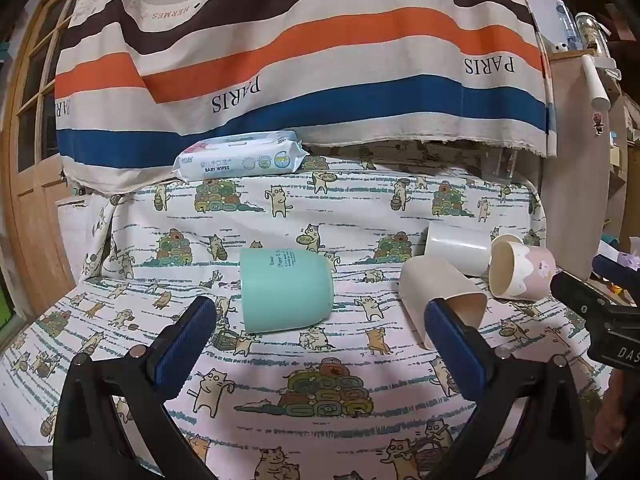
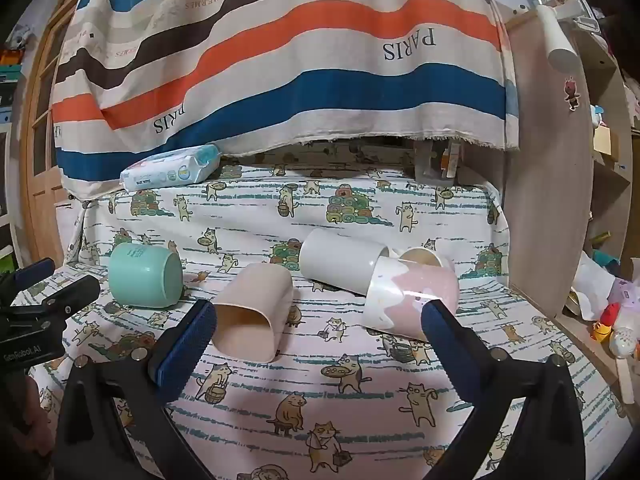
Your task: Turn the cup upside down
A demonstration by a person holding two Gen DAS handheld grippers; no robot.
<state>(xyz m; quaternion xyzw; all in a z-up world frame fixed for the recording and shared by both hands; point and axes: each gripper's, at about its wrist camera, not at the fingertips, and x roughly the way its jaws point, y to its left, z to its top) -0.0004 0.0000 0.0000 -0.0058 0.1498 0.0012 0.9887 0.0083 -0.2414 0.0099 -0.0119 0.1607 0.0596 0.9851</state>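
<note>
Several cups lie on their sides on the cat-print cloth. A teal cup (image 1: 286, 290) lies ahead of my left gripper (image 1: 320, 320), which is open and empty, its base toward me; it also shows at the left in the right wrist view (image 2: 146, 278). A beige cup (image 2: 252, 316) lies with its mouth toward my right gripper (image 2: 320, 320), which is open and empty. A white cup (image 2: 340, 264) and a pink-and-white cup (image 2: 412, 304) lie touching at the right. In the left wrist view the beige cup (image 1: 440, 292), white cup (image 1: 456, 250) and pink cup (image 1: 524, 268) sit at the right.
A pack of baby wipes (image 1: 240, 158) lies at the back left under a hanging striped cloth (image 1: 304, 60). A wooden panel (image 2: 548, 200) stands along the table's right side, with clutter beyond it. The right gripper's body (image 1: 604, 312) shows at the left wrist view's right edge.
</note>
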